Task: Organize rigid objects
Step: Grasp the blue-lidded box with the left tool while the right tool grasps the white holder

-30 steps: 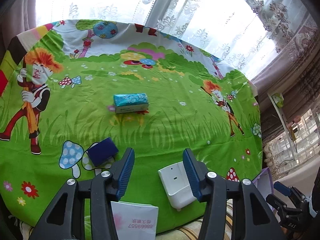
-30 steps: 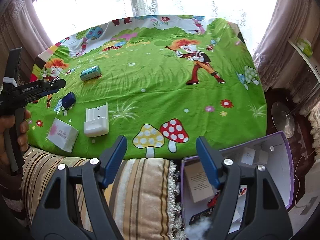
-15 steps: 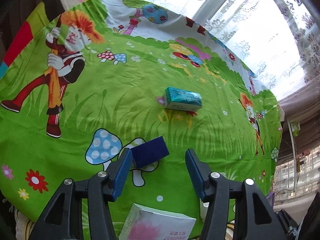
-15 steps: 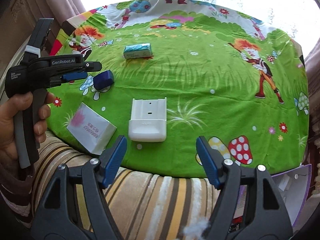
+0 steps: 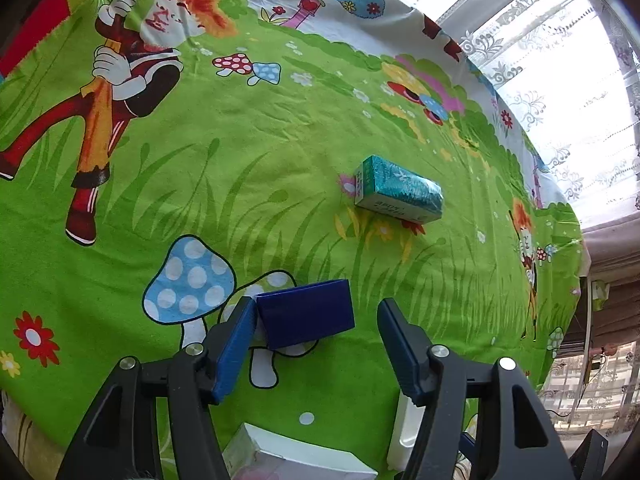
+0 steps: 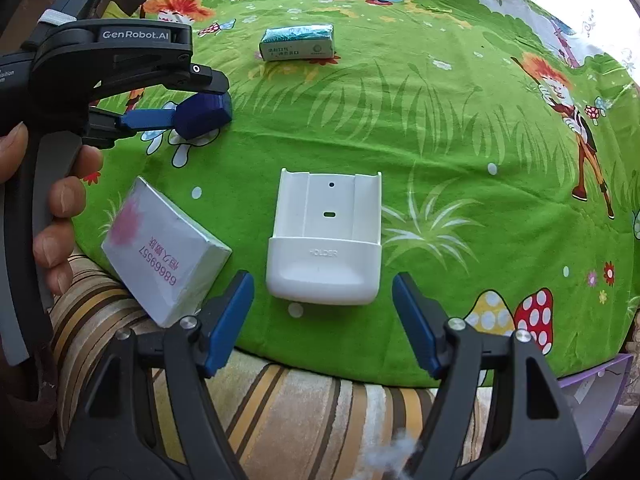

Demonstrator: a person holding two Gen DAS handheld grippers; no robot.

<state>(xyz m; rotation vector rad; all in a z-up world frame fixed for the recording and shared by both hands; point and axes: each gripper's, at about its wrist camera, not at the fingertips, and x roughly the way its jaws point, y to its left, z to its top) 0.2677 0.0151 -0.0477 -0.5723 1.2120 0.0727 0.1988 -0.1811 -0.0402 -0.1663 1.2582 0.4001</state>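
Note:
A dark blue box (image 5: 306,314) lies on the green cartoon cloth (image 5: 240,184). My left gripper (image 5: 316,312) points down over it with its jaws opening. The box sits between the fingers, close against the left pad (image 5: 236,340) and apart from the right one. The right wrist view shows the same blue box (image 6: 204,114) at that gripper's tips. A white holder (image 6: 324,240) lies flat near the cloth's front edge. My right gripper (image 6: 323,284) hovers open over its near end, both pads wider than the holder and clear of it.
A teal tissue pack (image 6: 298,42) lies farther back on the cloth. A white box with pink print (image 6: 164,248) sits at the front left edge, partly over a striped cushion (image 6: 300,412). A purple box (image 6: 592,384) is at the lower right. A hand (image 6: 60,200) grips the left tool.
My left gripper has swung left and down from the white holder to the blue box, with its jaws wider. My right gripper has swung left from the purple box to over the white holder.

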